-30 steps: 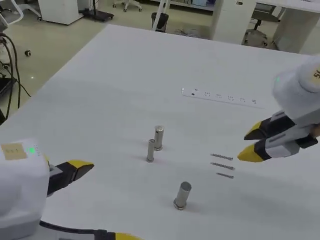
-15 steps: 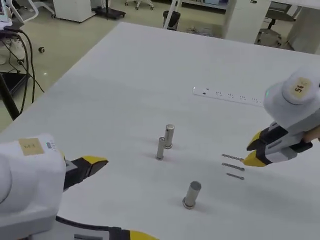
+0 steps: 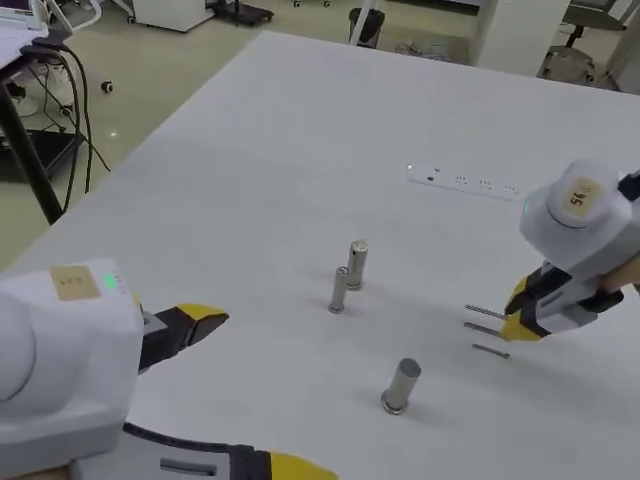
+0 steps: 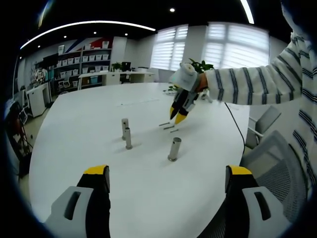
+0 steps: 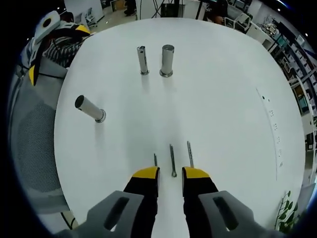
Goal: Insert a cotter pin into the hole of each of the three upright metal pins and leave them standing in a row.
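Note:
Three metal pins stand on the white table: two close together and a thicker one nearer me. Three cotter pins lie side by side, flat on the table. My right gripper is down at them. In the right gripper view its jaws stand a narrow gap apart, with the middle cotter pin's near end between the tips; the other two lie just outside. My left gripper hangs wide open at the table's near edge, holding nothing.
A white power strip lies beyond the cotter pins. A person's striped sleeve reaches in behind the right gripper. Office chairs and cables stand on the floor past the table's far and left edges.
My right gripper has come down onto the cotter pins and its jaws have narrowed. The left gripper holds its place; the head camera has shifted.

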The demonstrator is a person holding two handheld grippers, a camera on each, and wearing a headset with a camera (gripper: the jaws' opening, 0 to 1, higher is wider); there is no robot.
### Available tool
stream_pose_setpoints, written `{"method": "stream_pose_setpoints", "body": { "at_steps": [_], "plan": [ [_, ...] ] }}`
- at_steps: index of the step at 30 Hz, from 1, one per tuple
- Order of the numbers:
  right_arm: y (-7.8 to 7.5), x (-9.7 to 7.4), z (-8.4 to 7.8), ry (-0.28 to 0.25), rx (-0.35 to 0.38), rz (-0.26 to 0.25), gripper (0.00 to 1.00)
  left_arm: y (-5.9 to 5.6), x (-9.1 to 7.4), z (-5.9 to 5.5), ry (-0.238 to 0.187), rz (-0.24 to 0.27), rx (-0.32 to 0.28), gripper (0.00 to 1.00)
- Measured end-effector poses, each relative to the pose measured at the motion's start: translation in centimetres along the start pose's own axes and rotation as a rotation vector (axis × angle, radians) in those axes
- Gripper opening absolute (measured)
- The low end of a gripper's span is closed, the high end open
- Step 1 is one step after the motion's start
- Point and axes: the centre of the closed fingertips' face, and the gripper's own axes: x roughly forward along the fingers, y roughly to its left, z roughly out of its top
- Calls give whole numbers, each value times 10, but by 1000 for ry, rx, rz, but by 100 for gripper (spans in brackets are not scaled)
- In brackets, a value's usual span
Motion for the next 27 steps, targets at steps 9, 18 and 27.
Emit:
{"method": "stream_pose_setpoints", "body": {
  "at_steps": [9,18,27],
  "plan": [
    [-6,18,-8,35,5,21,8,-1,2,-2,12,5,-3,96],
    [-6,22,-12,44,-6,29,6,2,4,-6,25,19,-14,95],
    [-4,25,-13,71,-46,27,2,2,8,-4,27,18,-17,94]
  ]
}}
